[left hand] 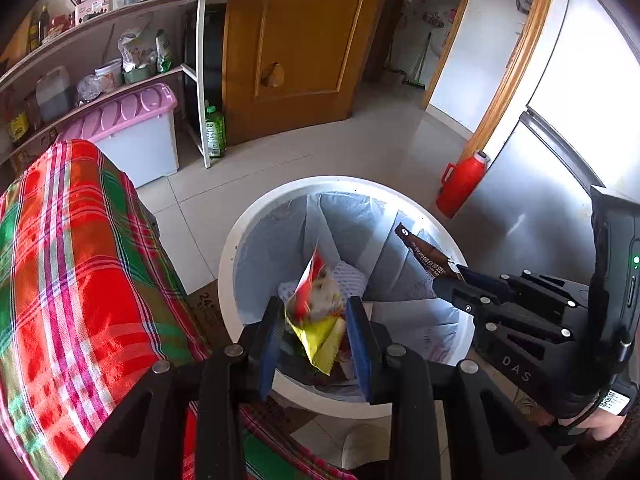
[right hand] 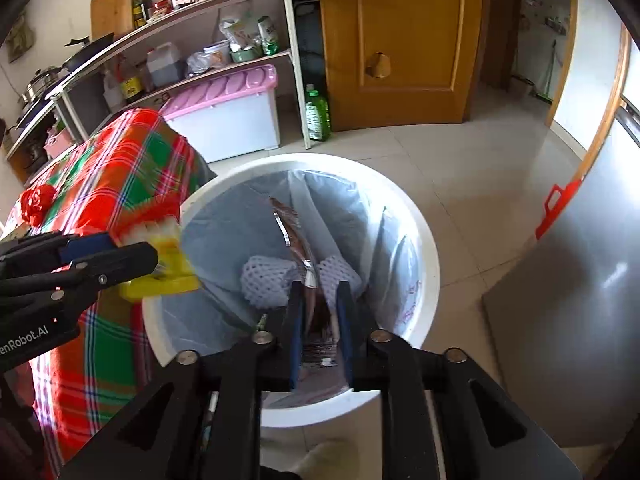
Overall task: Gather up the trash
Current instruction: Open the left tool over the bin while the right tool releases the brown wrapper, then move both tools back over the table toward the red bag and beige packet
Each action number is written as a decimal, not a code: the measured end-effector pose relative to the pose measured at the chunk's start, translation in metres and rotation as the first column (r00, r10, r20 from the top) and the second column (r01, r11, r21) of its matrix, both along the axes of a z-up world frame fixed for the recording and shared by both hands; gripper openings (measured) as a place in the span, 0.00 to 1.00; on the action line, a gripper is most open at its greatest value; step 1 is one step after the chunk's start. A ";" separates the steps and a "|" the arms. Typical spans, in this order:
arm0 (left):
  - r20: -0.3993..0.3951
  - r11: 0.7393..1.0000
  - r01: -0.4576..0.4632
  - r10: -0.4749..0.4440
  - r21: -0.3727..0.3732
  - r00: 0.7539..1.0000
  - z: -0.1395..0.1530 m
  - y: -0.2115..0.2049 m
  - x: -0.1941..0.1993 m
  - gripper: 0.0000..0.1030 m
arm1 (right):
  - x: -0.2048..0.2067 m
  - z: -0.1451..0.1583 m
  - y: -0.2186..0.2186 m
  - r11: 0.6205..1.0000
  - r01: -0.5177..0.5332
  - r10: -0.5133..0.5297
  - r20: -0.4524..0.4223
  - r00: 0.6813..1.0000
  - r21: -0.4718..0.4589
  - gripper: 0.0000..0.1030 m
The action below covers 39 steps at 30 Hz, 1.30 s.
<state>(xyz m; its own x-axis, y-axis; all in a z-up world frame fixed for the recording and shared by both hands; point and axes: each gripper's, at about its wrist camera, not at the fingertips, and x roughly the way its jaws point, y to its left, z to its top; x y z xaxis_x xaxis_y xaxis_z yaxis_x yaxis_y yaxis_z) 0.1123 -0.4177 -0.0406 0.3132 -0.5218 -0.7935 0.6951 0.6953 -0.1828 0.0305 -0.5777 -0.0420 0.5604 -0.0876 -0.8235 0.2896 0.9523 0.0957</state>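
Observation:
A white trash bin [left hand: 240, 240] with a grey liner stands on the floor; it also shows in the right wrist view [right hand: 424, 240]. My left gripper [left hand: 316, 316] is over the bin with its jaws apart; a red and yellow snack wrapper [left hand: 320, 312] sits between them, blurred. The wrapper shows yellow in the right wrist view [right hand: 168, 268] by the left gripper [right hand: 156, 260]. My right gripper [right hand: 320, 312] is shut on a brown wrapper [right hand: 294, 236] over the bin. The brown wrapper also shows in the left wrist view [left hand: 424, 254], held by the right gripper [left hand: 452, 280]. White foam netting [right hand: 264, 280] lies in the bin.
A table with a red and green plaid cloth [left hand: 80, 280] is at the left, touching the bin. A pink-lidded storage box [left hand: 132, 132] and shelves [left hand: 100, 40] stand behind. A red thermos [left hand: 460, 184] and steel fridge [left hand: 540, 184] are at the right. A wooden door [left hand: 304, 40] is ahead.

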 end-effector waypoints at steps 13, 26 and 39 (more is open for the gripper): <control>0.037 1.000 -0.017 0.017 -0.025 0.999 0.016 0.014 -0.001 0.37 | -0.005 0.015 0.002 1.000 0.019 -0.019 0.029 0.999 -0.012 0.47; 0.081 0.992 -0.091 0.098 -0.092 0.992 0.049 0.076 -0.007 0.42 | -0.012 0.055 0.041 0.999 -0.029 0.033 0.119 0.992 -0.033 0.47; 0.123 0.959 -0.242 0.261 -0.151 0.958 0.075 0.169 0.000 0.43 | 0.011 0.083 0.121 0.985 -0.166 0.173 0.197 0.965 -0.052 0.47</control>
